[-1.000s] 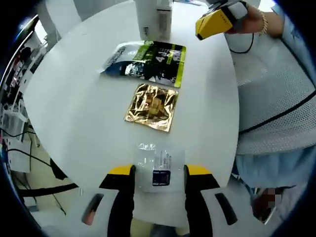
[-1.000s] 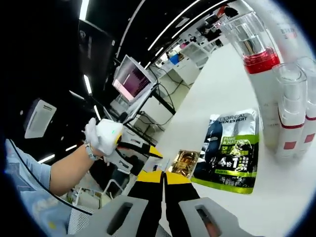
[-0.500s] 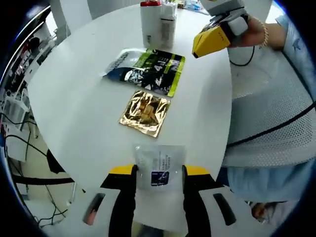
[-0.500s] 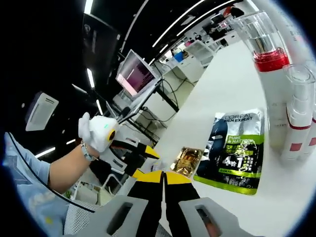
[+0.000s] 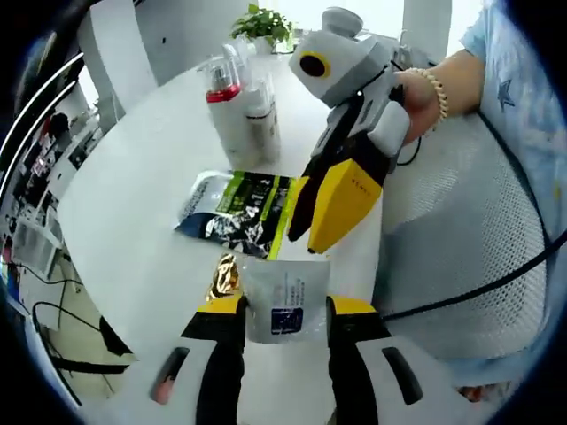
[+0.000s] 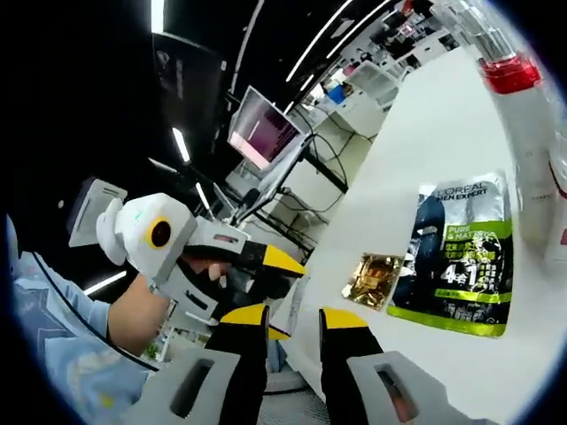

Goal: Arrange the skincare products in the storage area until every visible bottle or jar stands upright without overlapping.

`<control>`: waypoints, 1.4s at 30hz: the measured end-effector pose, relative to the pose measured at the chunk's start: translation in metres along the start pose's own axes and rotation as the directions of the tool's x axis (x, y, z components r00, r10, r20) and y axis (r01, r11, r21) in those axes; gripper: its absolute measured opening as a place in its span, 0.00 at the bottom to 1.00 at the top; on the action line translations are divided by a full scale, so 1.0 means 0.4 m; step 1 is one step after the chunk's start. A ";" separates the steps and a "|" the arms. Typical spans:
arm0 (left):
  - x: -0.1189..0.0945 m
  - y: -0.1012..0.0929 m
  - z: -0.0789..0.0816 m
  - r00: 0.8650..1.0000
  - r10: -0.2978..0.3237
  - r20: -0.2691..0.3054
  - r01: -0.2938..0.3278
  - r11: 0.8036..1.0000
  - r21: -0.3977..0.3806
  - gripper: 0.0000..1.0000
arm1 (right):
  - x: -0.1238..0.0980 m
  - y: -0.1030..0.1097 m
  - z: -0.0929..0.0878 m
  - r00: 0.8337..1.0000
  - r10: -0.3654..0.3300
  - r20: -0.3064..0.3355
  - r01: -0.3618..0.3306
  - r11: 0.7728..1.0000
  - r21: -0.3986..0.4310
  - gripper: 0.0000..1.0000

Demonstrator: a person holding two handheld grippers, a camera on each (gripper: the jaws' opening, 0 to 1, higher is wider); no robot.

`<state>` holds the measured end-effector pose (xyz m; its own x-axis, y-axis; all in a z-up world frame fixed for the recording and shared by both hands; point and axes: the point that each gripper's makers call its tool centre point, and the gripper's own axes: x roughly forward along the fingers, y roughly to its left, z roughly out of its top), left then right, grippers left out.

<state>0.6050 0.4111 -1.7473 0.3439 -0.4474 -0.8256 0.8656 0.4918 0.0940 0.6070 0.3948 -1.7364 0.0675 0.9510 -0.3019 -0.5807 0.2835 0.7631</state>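
My left gripper (image 5: 283,307) is shut on a small clear sachet (image 5: 285,285) with a dark label, held above the near edge of the white table (image 5: 133,204). My right gripper (image 5: 303,237) comes in from the right with its yellow jaws slightly apart, tips just over the sachet's top edge. In the right gripper view its jaws (image 6: 293,320) stand open, with the left gripper (image 6: 288,266) close ahead. A green-black pouch (image 5: 237,211) and a gold sachet (image 5: 223,276) lie flat. A red-capped bottle (image 5: 226,113) and a white bottle (image 5: 263,113) stand upright behind.
A potted plant (image 5: 264,22) stands at the table's far side. A person's hand (image 5: 421,93) and mesh-clad body fill the right. Beyond the table are desks and a lit monitor (image 6: 270,133). The pouch (image 6: 461,257) and gold sachet (image 6: 376,278) lie mid-table.
The right gripper has opened and moved in close to the left gripper's sachet. The left gripper lifted the sachet off the table edge and tilted up.
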 end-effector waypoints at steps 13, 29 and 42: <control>0.005 -0.013 0.020 0.997 -0.034 0.073 0.041 0.994 -0.099 0.36 | 0.001 0.005 -0.008 1.000 0.005 -0.025 -0.004 1.000 0.010 0.00; -0.046 0.022 0.031 0.877 -0.036 0.480 0.333 0.765 -0.551 0.33 | -0.020 0.021 0.034 0.997 0.056 0.046 -0.057 0.998 0.021 0.00; -0.046 0.004 0.032 0.844 -0.054 0.534 0.414 0.698 -0.584 0.07 | -0.026 0.020 0.051 0.994 0.066 0.087 -0.070 0.997 0.044 0.00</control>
<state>0.6049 0.4107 -1.7250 0.4381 -0.8025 -0.4050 0.5340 0.5948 -0.6009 0.6183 0.3896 -1.7152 0.0994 0.9748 -0.1997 -0.5479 0.2211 0.8068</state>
